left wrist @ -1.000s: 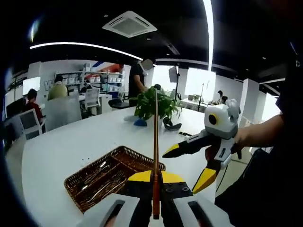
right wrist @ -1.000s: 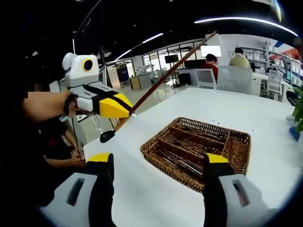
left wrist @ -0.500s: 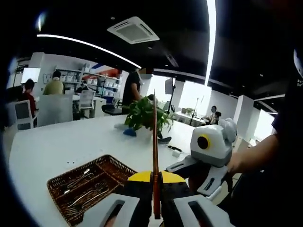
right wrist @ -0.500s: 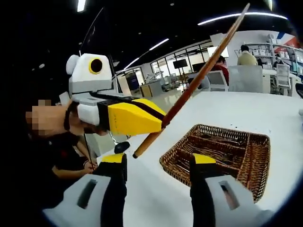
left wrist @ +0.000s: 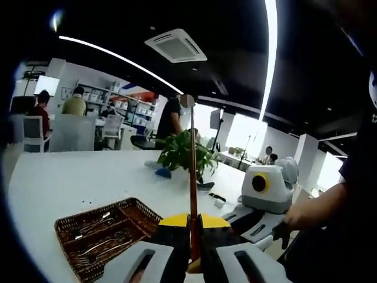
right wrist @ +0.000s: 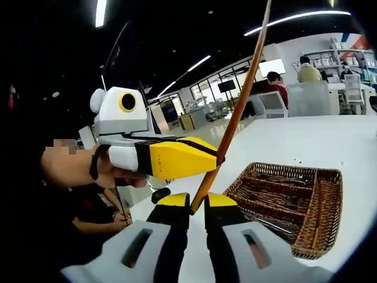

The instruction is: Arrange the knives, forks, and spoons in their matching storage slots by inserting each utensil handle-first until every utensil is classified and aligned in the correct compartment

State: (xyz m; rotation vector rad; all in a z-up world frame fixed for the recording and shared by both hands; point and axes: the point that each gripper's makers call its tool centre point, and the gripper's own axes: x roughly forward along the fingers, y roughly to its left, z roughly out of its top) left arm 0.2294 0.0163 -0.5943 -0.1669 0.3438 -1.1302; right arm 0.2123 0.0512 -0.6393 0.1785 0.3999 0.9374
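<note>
Wooden-handled utensil [right wrist: 235, 118] is clamped by both the left tool [left wrist: 194, 259] and right tool [right wrist: 197, 203].

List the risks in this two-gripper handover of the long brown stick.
1. The right gripper pinches the long brown wooden stick only at its bottom tip; the tall stick may lever out if the left gripper lets go.
2. It stands beside, not over, the brown wicker basket; a drop could roll off the white table.
</note>
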